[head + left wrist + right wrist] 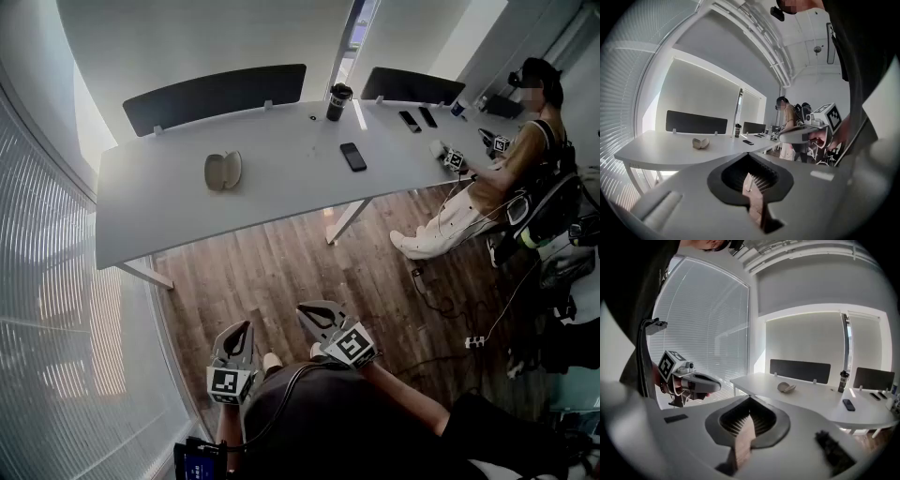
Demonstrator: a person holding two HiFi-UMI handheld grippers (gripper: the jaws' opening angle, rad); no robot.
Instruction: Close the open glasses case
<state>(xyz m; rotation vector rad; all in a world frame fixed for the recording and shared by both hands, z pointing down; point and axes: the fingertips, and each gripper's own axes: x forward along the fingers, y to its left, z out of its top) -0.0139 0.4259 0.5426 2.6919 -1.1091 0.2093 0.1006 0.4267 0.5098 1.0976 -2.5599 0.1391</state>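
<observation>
- Fingers (693, 187) of the left gripper (748, 157) are pressing fully together with nothing between them; the right gripper (750, 399) is likewise showing its jaws meeting, empty.
- Both grippers are hanging low in front of the person, over the wooden floor (281, 272) and well apart from the table (169, 211).
- The glasses case (223, 170) is lying open on the table's left part, its two halves spread like a shell, with nothing touching it.
- Judged risk: a closed tip pushing on one half is likely to be sliding the light case across the smooth top instead of folding it, unless the other gripper is bracing the far half.
- Judged risk: a push off the lid's middle could be twisting the case round, or leaving it short of latching.
- Counting: one glasses case, two grippers with this person, three phones on the table (one near the middle (353, 157)), one dark cup (338, 101), two dark dividers, and one seated person (525, 159) at the far end.
</observation>
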